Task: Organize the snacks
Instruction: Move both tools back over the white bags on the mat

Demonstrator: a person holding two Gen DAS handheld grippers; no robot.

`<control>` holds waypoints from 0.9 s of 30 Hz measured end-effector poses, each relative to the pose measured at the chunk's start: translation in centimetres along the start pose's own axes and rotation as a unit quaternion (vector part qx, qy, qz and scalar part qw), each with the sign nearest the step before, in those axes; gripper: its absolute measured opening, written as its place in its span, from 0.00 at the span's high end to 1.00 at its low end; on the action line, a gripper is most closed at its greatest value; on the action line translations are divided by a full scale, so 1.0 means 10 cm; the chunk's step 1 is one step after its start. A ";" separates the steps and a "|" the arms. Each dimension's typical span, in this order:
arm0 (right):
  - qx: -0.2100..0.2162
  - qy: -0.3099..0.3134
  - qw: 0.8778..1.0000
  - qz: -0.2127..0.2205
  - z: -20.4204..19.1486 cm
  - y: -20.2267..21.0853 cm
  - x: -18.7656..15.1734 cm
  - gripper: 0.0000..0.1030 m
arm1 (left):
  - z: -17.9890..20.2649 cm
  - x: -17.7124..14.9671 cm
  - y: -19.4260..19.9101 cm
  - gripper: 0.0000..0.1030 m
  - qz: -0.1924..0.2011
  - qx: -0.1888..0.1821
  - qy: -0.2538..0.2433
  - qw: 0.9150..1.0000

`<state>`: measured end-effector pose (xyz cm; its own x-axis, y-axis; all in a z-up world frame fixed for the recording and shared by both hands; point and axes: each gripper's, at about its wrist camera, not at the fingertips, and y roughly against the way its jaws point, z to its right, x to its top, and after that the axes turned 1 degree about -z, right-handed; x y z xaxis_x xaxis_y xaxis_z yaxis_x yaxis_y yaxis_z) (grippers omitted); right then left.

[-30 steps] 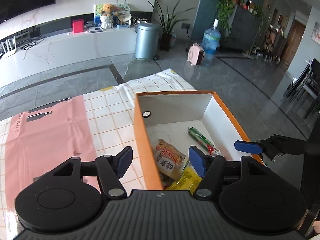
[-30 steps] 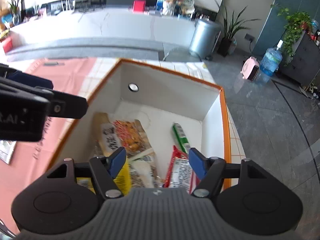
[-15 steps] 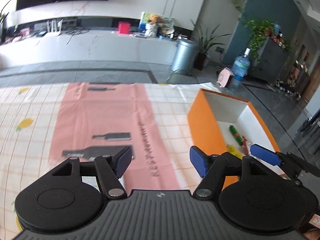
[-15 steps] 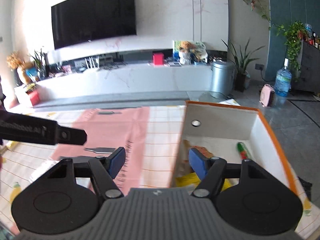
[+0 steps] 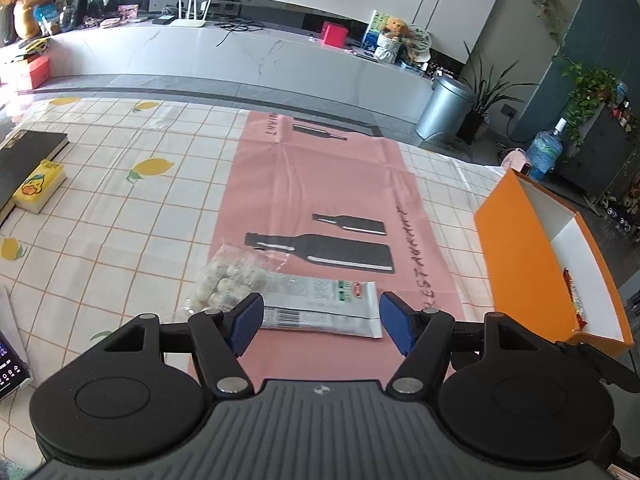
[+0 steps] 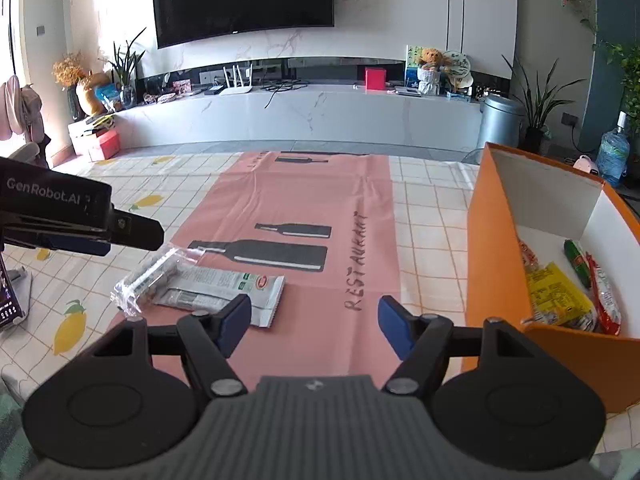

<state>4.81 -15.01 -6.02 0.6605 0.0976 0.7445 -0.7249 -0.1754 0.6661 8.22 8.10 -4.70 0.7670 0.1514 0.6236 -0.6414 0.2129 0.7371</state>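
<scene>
Snacks, a silver packet (image 5: 320, 310) and a clear bag of pale balls (image 5: 228, 284), lie on the worktop (image 5: 120, 220) just ahead of the left claw (image 5: 320, 320), both claws' (image 6: 314, 326) jaws apart and empty, orange box (image 6: 492, 260) right.

Ahead of the left claw (image 5: 321, 322), the silver packet (image 5: 320, 306) and clear bag of white balls (image 5: 230, 282) lie just beyond its open jaws. To its right the orange box (image 5: 516, 264) wall blocks passage; the pink mat (image 5: 320, 176) beyond lies bare.
</scene>
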 end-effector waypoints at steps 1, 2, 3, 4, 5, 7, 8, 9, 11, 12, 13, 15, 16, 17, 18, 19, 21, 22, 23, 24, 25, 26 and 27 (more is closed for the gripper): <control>0.002 0.002 1.000 -0.005 -0.02 -0.04 -0.01 0.34 | -0.07 -0.01 -0.02 0.24 0.001 0.004 0.008 1.000; 0.004 0.005 1.000 -0.010 -0.04 -0.08 -0.01 0.34 | -0.13 -0.01 -0.05 0.24 0.003 0.009 0.013 1.000; 0.008 0.007 1.000 -0.014 -0.06 -0.13 -0.01 0.34 | -0.18 -0.02 -0.08 0.24 0.002 0.018 0.018 1.000; 0.010 0.010 1.000 -0.018 -0.08 -0.17 0.00 0.34 | -0.22 -0.03 -0.12 0.24 -0.002 0.027 0.021 0.999; 0.015 0.014 1.000 -0.021 -0.10 -0.21 0.00 0.34 | -0.26 -0.03 -0.16 0.24 -0.005 0.034 0.022 0.999; 0.023 0.026 0.999 -0.028 -0.13 -0.33 0.02 0.34 | -0.31 -0.03 -0.24 0.24 -0.012 0.039 0.018 0.999; 0.027 0.034 0.999 -0.031 -0.16 -0.39 0.03 0.34 | -0.33 -0.02 -0.29 0.24 -0.016 0.039 0.013 0.999; 0.031 0.045 0.998 -0.035 -0.18 -0.45 0.05 0.34 | -0.33 0.00 -0.33 0.24 -0.019 0.041 0.007 0.999; 0.045 0.071 0.995 -0.043 -0.25 -0.58 0.09 0.31 | -0.34 0.03 -0.42 0.24 -0.027 0.045 -0.007 0.999; 0.053 0.084 0.994 -0.046 -0.28 -0.64 0.12 0.30 | -0.34 0.05 -0.48 0.24 -0.033 0.043 -0.015 0.998; 0.063 0.096 0.992 -0.048 -0.31 -0.69 0.14 0.26 | -0.35 0.07 -0.53 0.24 -0.040 0.039 -0.021 0.998; 0.089 0.124 0.987 -0.055 -0.36 -0.81 0.17 0.20 | -0.38 0.11 -0.63 0.24 -0.054 0.039 -0.028 0.997; 0.097 0.139 0.984 -0.056 -0.39 -0.87 0.18 0.20 | -0.40 0.12 -0.67 0.24 -0.058 0.042 -0.033 0.997; 0.102 0.156 0.981 -0.056 -0.41 -0.92 0.19 0.20 | -0.42 0.13 -0.70 0.24 -0.058 0.046 -0.038 0.996; 0.108 0.172 0.978 -0.055 -0.44 -0.98 0.21 0.19 | -0.44 0.13 -0.73 0.24 -0.058 0.049 -0.045 0.996; 0.116 0.186 0.974 -0.055 -0.45 -1.03 0.22 0.15 | -0.47 0.13 -0.77 0.24 -0.060 0.049 -0.052 0.996; 0.134 0.210 0.967 -0.053 -0.47 -1.13 0.26 0.14 | -0.53 0.15 -0.84 0.24 -0.072 0.047 -0.059 0.995; 0.144 0.221 0.963 -0.055 -0.48 -1.18 0.28 0.13 | -0.56 0.15 -0.87 0.24 -0.078 0.046 -0.059 0.994; 0.152 0.232 0.959 -0.059 -0.50 -1.23 0.30 0.12 | -0.59 0.15 -0.89 0.24 -0.082 0.044 -0.058 0.994; 0.161 0.245 0.954 -0.063 -0.53 -1.28 0.32 0.12 | -0.62 0.14 -0.91 0.24 -0.085 0.039 -0.057 0.994; 0.170 0.256 0.949 -0.066 -0.55 -1.33 0.33 0.12 | -0.64 0.14 -0.92 0.24 -0.087 0.034 -0.054 0.994; 0.177 0.265 0.945 -0.069 -0.57 -1.37 0.34 0.12 | -0.66 0.14 -0.93 0.24 -0.086 0.028 -0.052 0.995; 0.185 0.272 0.942 -0.071 -0.59 -1.42 0.36 0.12 | -0.68 0.13 -0.93 0.24 -0.083 0.023 -0.050 0.995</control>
<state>16.29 -6.43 -12.55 0.4749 0.6158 0.6287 -0.4520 -0.4423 0.7747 15.35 12.84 -12.52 0.8585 0.0212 0.5124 -0.5073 0.1816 0.8424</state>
